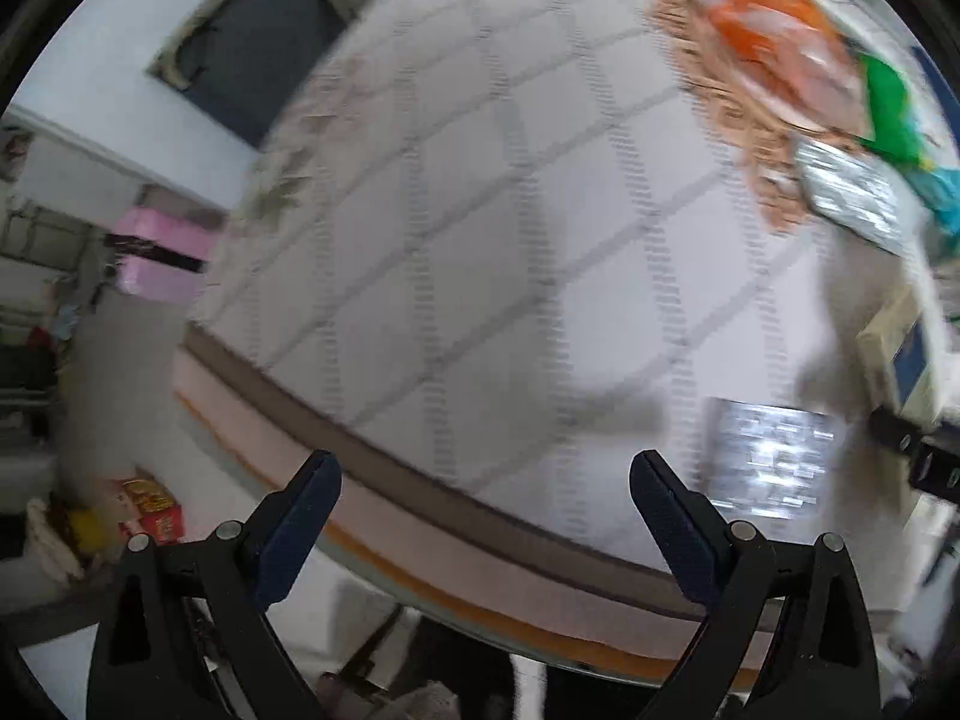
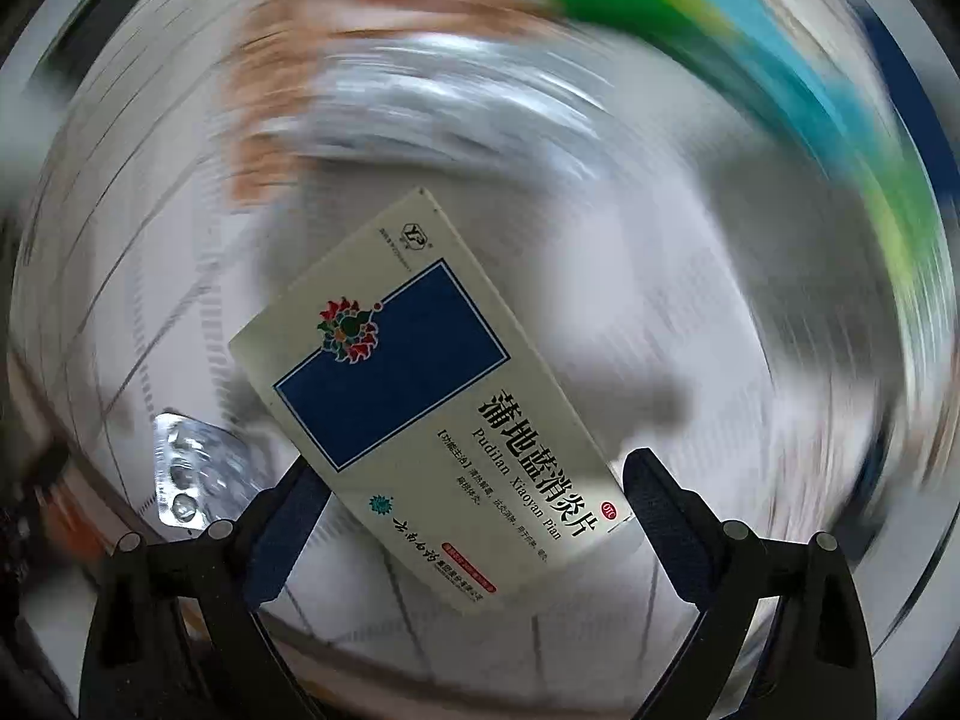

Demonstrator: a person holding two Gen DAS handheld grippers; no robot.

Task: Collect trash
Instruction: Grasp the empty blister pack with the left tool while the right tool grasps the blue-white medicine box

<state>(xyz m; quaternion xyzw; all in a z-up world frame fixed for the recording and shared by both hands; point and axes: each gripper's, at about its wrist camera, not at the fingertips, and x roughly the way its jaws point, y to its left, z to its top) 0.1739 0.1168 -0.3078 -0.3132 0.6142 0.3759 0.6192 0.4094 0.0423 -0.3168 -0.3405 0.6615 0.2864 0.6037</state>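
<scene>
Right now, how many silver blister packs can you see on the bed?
2. One blister pack lies near the bed's front edge by the left gripper; another sits farther back beside the orange bag. Blur may hide more.

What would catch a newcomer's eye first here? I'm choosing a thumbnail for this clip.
The cream medicine box with its dark blue panel, held between the right gripper's fingers, is sharp against a blurred background. In the left wrist view, the orange and green wrappers lie at the quilted mattress's far right, beyond the open, empty left gripper.
</scene>
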